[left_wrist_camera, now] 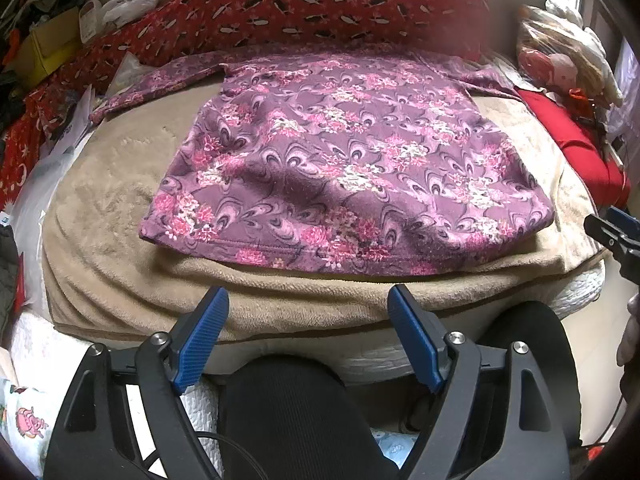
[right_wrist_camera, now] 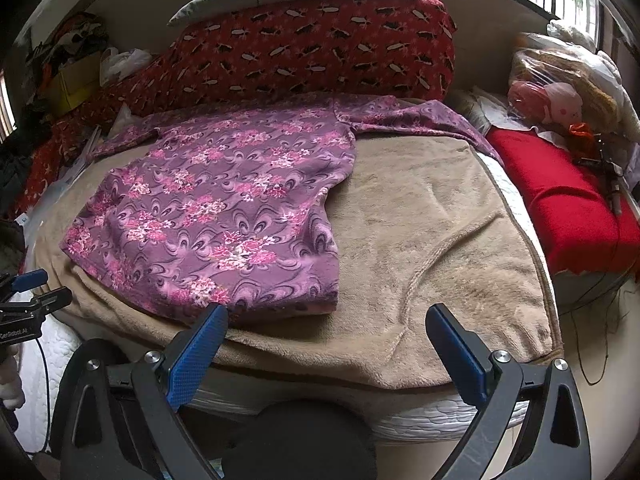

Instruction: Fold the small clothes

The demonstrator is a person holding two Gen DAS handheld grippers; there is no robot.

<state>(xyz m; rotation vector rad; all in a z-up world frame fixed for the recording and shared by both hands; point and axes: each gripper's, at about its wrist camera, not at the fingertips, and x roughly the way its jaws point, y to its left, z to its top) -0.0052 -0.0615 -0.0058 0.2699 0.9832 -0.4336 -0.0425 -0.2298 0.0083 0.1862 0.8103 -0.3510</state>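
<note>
Since the purple floral top (left_wrist_camera: 344,160) is lying flat on the beige blanket (left_wrist_camera: 120,208) over the bed, sleeves spread toward the red pillow (left_wrist_camera: 320,4), I'd say grab a sleeve or side edge first and fold inward. Both the left gripper (left_wrist_camera: 308,300) and right gripper (right_wrist_camera: 326,320) hang short of the hem, fingers spread wide, holding nothing. Only the right wrist view shows the bare blanket right of the top.
</note>
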